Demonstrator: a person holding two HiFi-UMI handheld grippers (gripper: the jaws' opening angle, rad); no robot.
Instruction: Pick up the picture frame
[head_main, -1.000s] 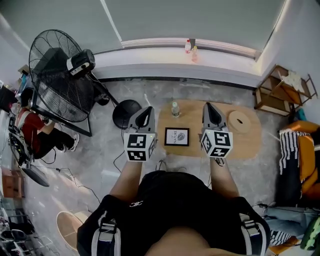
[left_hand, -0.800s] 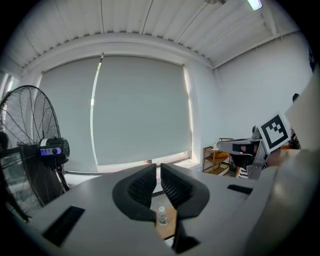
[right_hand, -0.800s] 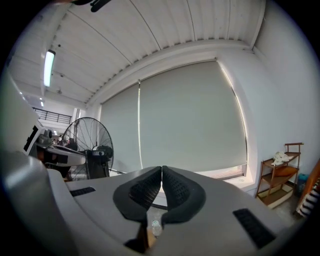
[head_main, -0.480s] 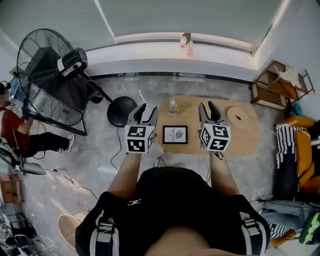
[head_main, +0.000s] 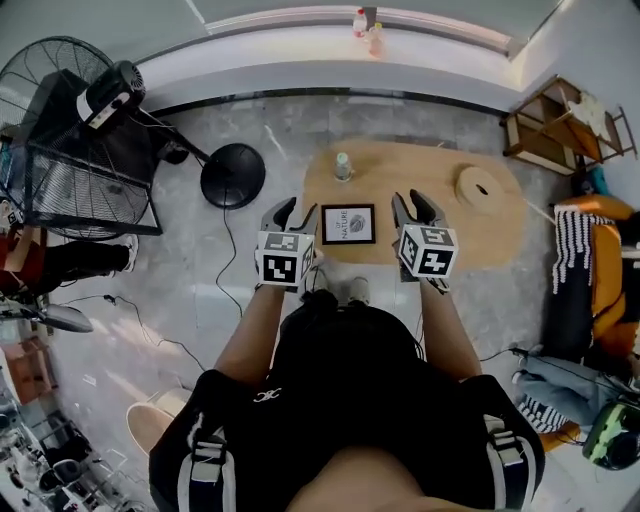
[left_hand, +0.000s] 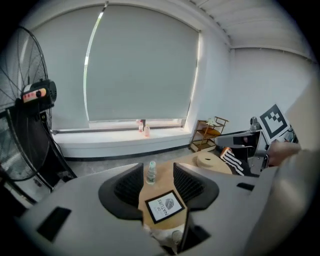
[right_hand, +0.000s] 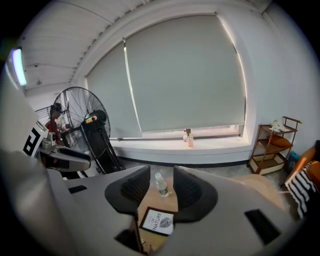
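Observation:
A black picture frame (head_main: 348, 224) with a white print lies flat on the oval wooden table (head_main: 420, 245). Behind it stands a small clear bottle (head_main: 343, 166). My left gripper (head_main: 290, 213) hovers open just left of the frame, over the table's left edge. My right gripper (head_main: 415, 207) is just right of the frame, its jaws opening. Neither touches the frame. In the left gripper view the frame (left_hand: 164, 206) and bottle (left_hand: 150, 172) show through the gap of the gripper (left_hand: 156, 182). The right gripper view shows the frame (right_hand: 158, 221) below its gripper's (right_hand: 161, 187) gap; nothing sits between the jaws.
A round wooden disc (head_main: 480, 186) lies on the table's right end. A big floor fan (head_main: 70, 140) and its round base (head_main: 232, 175) stand at the left. A wooden shelf (head_main: 555, 125) is at the far right. Two bottles (head_main: 365, 22) stand on the window sill.
Both grippers went from shut to open and dropped lower, closer to the table on either side of the frame. The frame and bottle have not moved.

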